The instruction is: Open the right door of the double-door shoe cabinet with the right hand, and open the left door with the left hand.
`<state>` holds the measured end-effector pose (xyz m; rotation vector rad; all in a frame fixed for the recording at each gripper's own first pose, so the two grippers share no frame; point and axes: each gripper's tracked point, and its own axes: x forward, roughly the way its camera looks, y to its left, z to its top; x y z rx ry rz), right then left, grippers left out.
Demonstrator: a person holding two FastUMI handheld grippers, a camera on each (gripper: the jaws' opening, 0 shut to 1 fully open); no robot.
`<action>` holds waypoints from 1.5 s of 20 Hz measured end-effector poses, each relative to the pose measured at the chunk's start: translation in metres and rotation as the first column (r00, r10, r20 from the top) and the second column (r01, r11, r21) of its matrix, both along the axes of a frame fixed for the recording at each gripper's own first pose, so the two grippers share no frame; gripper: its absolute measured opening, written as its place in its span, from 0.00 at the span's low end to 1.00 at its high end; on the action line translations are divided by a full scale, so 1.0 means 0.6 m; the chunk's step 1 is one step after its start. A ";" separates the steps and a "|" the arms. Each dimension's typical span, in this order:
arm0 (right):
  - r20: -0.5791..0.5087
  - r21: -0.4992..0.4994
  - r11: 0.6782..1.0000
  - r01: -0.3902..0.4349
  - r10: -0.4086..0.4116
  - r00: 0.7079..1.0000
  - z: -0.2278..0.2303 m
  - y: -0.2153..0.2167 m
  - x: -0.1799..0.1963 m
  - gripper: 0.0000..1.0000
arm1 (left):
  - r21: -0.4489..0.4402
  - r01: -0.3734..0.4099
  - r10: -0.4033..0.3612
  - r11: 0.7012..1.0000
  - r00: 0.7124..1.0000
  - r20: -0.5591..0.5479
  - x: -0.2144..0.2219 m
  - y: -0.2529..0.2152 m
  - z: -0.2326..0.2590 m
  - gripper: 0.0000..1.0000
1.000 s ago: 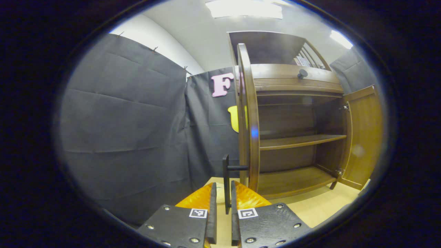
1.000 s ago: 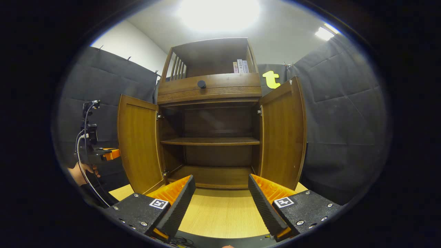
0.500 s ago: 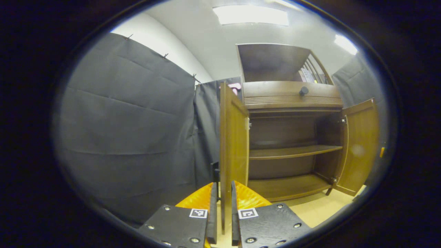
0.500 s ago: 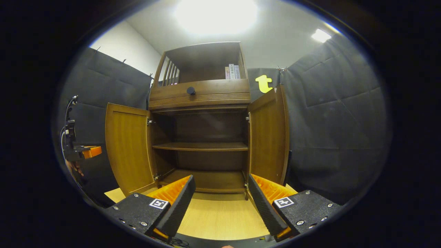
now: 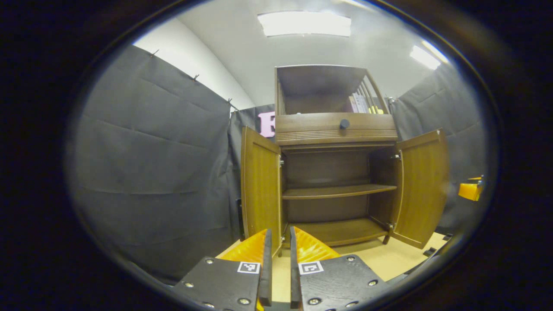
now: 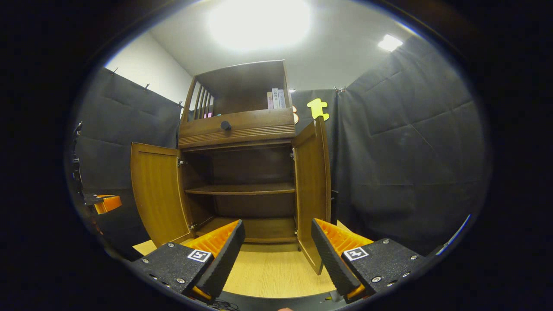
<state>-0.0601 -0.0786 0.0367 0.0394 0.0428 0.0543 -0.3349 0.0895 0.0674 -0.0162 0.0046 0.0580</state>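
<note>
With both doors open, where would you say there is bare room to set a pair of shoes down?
The middle shelf and the bottom board, between the left door and right door, lie bare. The floor in front is free too. The top compartment holds books at its right end.

The left gripper points at the shoe cabinet from in front, fingers nearly together with a thin gap and nothing between them. The right gripper also faces the cabinet, its fingers spread wide and empty. Each gripper hangs clear of the cabinet, touching neither door.
</note>
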 end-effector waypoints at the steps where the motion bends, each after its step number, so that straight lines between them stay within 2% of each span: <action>1: -0.002 -0.001 1.000 0.004 -0.004 1.000 -0.002 -0.006 -0.008 0.95 | 0.009 -0.002 0.002 1.000 1.000 0.004 -0.013 -0.006 0.003 0.17; 2: -0.003 0.001 1.000 0.007 -0.007 1.000 -0.002 -0.010 -0.014 0.95 | 0.016 0.000 0.000 1.000 1.000 0.003 -0.026 -0.013 0.002 0.22; 5: -0.009 0.010 1.000 0.013 -0.013 1.000 -0.007 -0.017 -0.032 0.95 | 0.034 0.008 -0.007 0.999 1.000 -0.006 -0.053 -0.029 -0.003 0.23; 9: -0.014 0.018 1.000 0.016 -0.015 1.000 -0.016 -0.024 -0.049 0.95 | 0.033 0.006 -0.005 0.999 1.000 -0.012 -0.084 -0.039 -0.005 0.43; 14: -0.011 0.016 1.000 0.008 -0.008 1.000 -0.015 -0.023 -0.058 0.95 | 0.032 -0.027 0.027 0.999 1.000 -0.002 -0.104 -0.029 -0.004 1.00; 15: -0.007 0.011 1.000 0.006 -0.005 1.000 -0.014 -0.022 -0.057 0.95 | 0.029 -0.035 0.035 0.999 0.999 -0.002 -0.107 -0.026 -0.003 1.00; 16: -0.004 0.007 1.000 0.004 -0.004 1.000 -0.012 -0.022 -0.057 0.95 | 0.027 -0.041 0.041 0.999 0.999 0.000 -0.109 -0.023 -0.002 0.95; 23: 0.008 -0.004 1.000 0.000 0.000 1.000 -0.009 -0.011 -0.061 0.95 | 0.038 -0.061 0.061 0.997 0.998 0.002 -0.119 -0.010 -0.001 0.95; 24: 0.008 -0.006 1.000 0.002 -0.002 1.000 -0.009 -0.011 -0.060 0.95 | 0.039 -0.061 0.060 0.997 0.998 0.003 -0.117 -0.011 0.000 1.00; 30: 0.006 -0.011 1.000 0.005 -0.005 1.000 -0.014 -0.008 -0.058 0.95 | 0.039 -0.048 0.048 0.998 0.999 0.003 -0.116 -0.013 0.001 1.00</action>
